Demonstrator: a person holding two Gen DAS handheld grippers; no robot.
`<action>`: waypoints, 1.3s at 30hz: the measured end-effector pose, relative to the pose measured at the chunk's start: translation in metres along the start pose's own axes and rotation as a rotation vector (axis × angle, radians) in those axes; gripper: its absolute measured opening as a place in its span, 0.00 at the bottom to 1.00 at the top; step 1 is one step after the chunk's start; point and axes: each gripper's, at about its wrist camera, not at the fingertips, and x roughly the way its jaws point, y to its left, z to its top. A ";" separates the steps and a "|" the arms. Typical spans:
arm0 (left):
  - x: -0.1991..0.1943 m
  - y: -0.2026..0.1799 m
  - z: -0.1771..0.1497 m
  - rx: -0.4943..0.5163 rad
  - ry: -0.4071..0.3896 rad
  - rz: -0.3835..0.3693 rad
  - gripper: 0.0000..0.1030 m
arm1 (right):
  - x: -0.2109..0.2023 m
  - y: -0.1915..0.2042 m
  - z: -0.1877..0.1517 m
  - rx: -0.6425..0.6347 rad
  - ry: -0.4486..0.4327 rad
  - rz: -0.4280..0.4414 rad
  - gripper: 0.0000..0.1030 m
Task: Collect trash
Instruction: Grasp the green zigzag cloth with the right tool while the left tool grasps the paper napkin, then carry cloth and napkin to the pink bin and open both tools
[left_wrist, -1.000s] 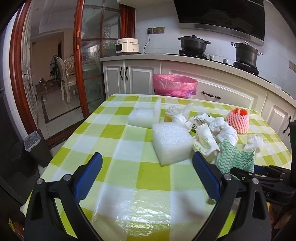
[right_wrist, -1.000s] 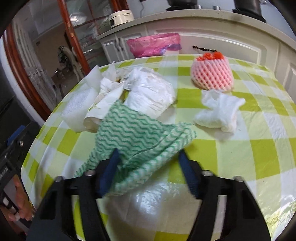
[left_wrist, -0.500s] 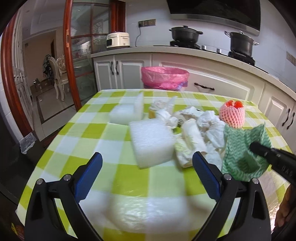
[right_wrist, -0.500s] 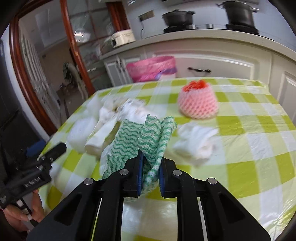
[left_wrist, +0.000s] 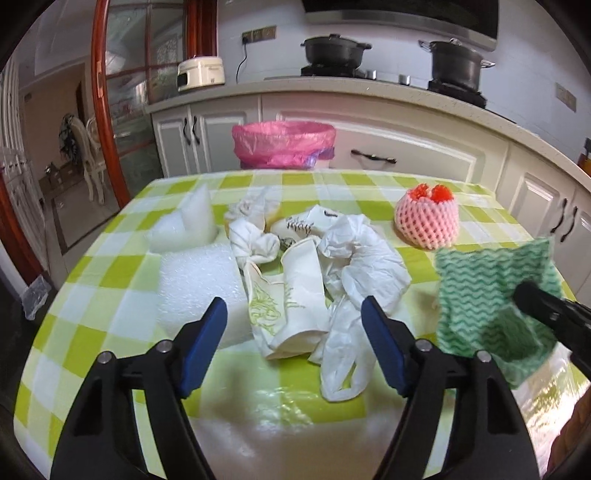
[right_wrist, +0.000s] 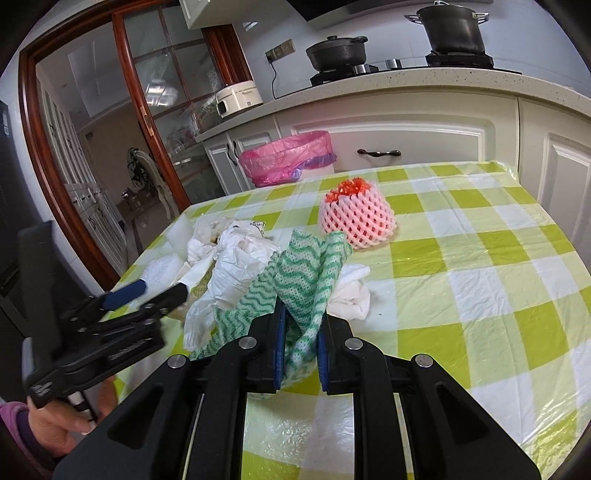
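A pile of trash lies mid-table: a crushed paper cup (left_wrist: 295, 295), a white plastic bag (left_wrist: 365, 266), knotted tissue and two white foam blocks (left_wrist: 199, 288). My left gripper (left_wrist: 295, 325) hovers low over the pile's near edge. Its jaws are closing, with the cup and the bag's tail between them, and the pads are clear of both. My right gripper (right_wrist: 299, 332) is shut on a green-and-white wavy cloth (right_wrist: 306, 280) and holds it above the table. The cloth (left_wrist: 480, 295) hangs at the right in the left wrist view. A crumpled tissue (right_wrist: 351, 295) lies behind it.
A fruit in a pink foam net (right_wrist: 356, 218) sits towards the table's far right. A bin with a pink liner (left_wrist: 282, 144) stands beyond the far edge, against white cabinets. The green-checked tablecloth (right_wrist: 480, 295) is bare to the right. A hand (right_wrist: 55, 428) holds the left gripper.
My left gripper slid right, from the big foam block to the cup and bag, and its jaws narrowed. My right gripper closed on the cloth and lifted it off the table.
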 end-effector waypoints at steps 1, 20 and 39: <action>0.002 0.000 0.000 -0.007 0.007 0.000 0.66 | -0.001 0.000 0.000 0.001 -0.004 -0.001 0.16; 0.012 0.012 0.004 -0.024 0.000 -0.002 0.44 | 0.000 -0.001 -0.002 0.014 0.002 0.018 0.16; -0.058 0.016 0.004 0.026 -0.172 -0.011 0.45 | 0.007 0.030 0.022 -0.053 -0.027 0.054 0.16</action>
